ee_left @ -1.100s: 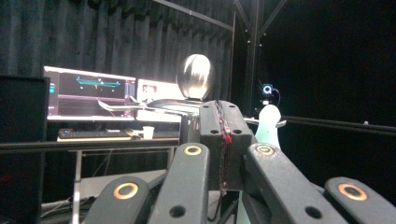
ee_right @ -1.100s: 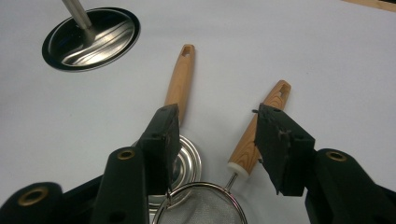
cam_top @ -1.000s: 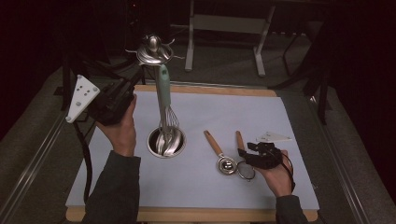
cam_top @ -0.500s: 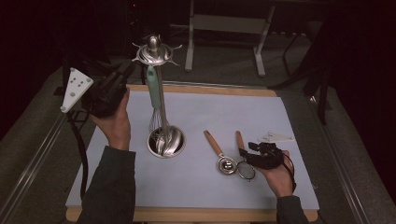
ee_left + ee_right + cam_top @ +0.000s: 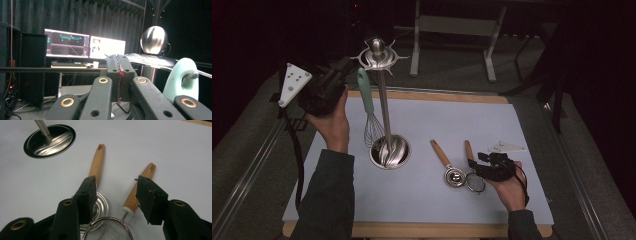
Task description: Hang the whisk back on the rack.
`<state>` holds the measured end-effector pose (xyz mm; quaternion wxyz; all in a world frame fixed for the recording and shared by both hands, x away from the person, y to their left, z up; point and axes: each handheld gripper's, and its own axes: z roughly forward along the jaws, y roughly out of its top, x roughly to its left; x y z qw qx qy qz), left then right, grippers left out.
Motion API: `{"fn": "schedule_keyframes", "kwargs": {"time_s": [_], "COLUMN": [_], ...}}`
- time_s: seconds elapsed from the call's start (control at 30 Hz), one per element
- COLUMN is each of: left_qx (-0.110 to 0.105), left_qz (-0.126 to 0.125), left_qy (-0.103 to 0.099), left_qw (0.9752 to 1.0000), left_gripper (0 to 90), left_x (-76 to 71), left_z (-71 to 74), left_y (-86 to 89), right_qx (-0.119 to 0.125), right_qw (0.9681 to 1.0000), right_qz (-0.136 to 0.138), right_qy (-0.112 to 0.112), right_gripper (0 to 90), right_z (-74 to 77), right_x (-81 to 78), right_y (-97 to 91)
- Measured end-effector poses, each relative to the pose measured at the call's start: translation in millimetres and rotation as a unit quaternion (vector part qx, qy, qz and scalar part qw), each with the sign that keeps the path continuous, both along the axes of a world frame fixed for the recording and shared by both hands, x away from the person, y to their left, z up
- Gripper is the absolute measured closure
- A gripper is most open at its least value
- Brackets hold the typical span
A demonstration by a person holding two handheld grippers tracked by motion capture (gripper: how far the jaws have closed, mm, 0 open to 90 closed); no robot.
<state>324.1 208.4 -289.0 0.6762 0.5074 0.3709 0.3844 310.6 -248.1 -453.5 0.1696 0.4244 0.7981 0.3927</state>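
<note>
A steel utensil stand [image 5: 382, 107] rises from its round base [image 5: 390, 151] on the pale mat. A whisk with a mint-green handle [image 5: 365, 92] hangs from one hook of its crown, left of the pole. My left gripper [image 5: 348, 66] is held up beside the crown, jaws shut and empty; in the left gripper view its tips [image 5: 119, 62] sit just left of the whisk handle [image 5: 183, 77]. My right gripper [image 5: 117, 195] rests low on the mat, open, above a wooden-handled measuring spoon [image 5: 97, 162] and a small mesh strainer [image 5: 138, 191].
The mat [image 5: 462, 120] lies on a wooden board. The spoon [image 5: 447, 162] and strainer [image 5: 472, 170] lie side by side right of the stand's base. Behind the table stand a metal frame [image 5: 452, 25] and lit monitors [image 5: 85, 47].
The whisk has swung from in front of the pole to its left side and now hangs straighter. My left gripper has drawn back to the left. The right hand has stayed put.
</note>
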Motion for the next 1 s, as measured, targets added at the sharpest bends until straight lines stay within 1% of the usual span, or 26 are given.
{"fn": "schedule_keyframes", "kwargs": {"time_s": [0.3,0.5,0.9,0.97,1.0], "left_qx": [-0.012,0.0,0.018,0.019,0.022], "left_qz": [0.0,0.007,0.006,0.009,0.012], "left_qy": [0.008,0.01,0.015,0.013,0.016], "left_qw": [0.9999,0.9999,0.9997,0.9997,0.9996], "left_gripper": [90.0,89.9,89.0,88.3,88.0], "left_x": [8.7,7.3,5.1,3.9,3.8], "left_z": [0.4,0.7,-2.2,-3.6,-4.8], "left_y": [2.8,1.8,1.5,2.3,2.9], "right_qx": [0.0,0.0,0.001,0.001,0.002], "right_qw": [1.0,1.0,1.0,1.0,1.0], "right_qz": [0.001,0.001,-0.006,-0.008,-0.009], "right_qy": [0.0,-0.002,0.0,0.0,0.0], "right_gripper": [50.1,50.1,50.2,50.2,50.2], "right_z": [0.5,1.0,0.3,-0.1,-0.2], "right_x": [-0.4,-0.4,0.2,0.6,0.8], "right_y": [0.3,-0.1,-4.7,-6.5,-7.1]}}
